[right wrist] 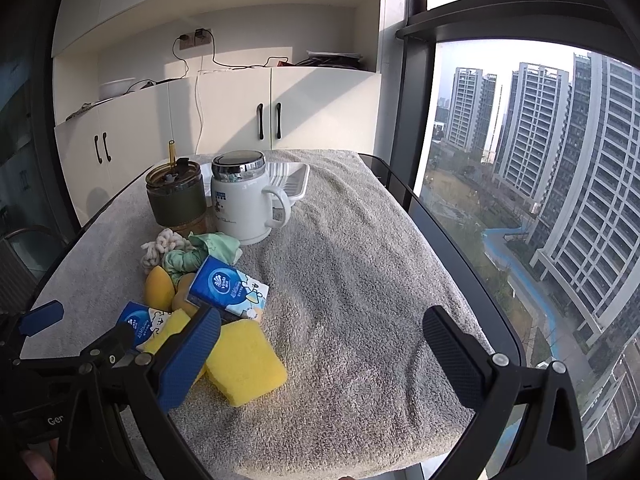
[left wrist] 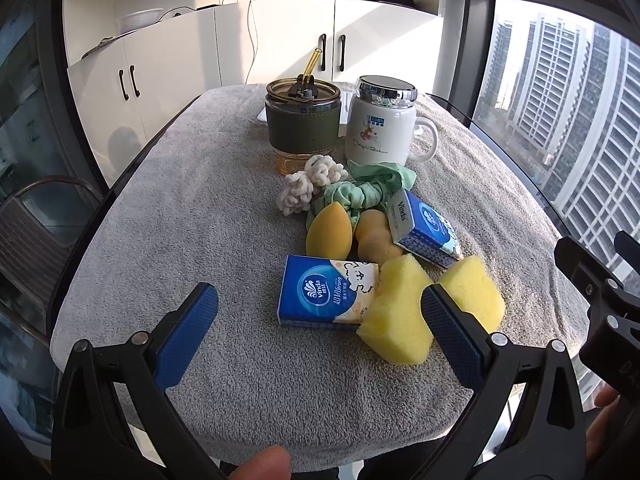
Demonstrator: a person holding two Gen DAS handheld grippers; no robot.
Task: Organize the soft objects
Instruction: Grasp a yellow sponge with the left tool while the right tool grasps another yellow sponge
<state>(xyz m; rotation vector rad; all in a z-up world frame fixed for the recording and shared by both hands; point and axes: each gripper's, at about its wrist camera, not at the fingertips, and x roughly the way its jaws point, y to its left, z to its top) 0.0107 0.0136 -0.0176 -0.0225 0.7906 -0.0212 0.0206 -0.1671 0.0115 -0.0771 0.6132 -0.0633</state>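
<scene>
Grey towel [left wrist: 200, 220] holds yellow sponges [left wrist: 396, 316], blue tissue packs [left wrist: 320, 292]; left gripper [left wrist: 320, 320] and right gripper [right wrist: 322, 344] gape empty.

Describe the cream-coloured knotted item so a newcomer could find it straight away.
Start at the dark green tumbler with the amber straw, at the far end of the grey towel. Directly in front of its base lies the chunky cream scrunchie, the only looped, woolly piece; its green scrunchie neighbour is smooth fabric.

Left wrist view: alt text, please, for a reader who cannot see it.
Open left gripper hovers over a grey towel holding a pile of soft items: two yellow sponges, two blue tissue packs, makeup sponges, scrunchies. Behind stand a tumbler and white mug.
</scene>
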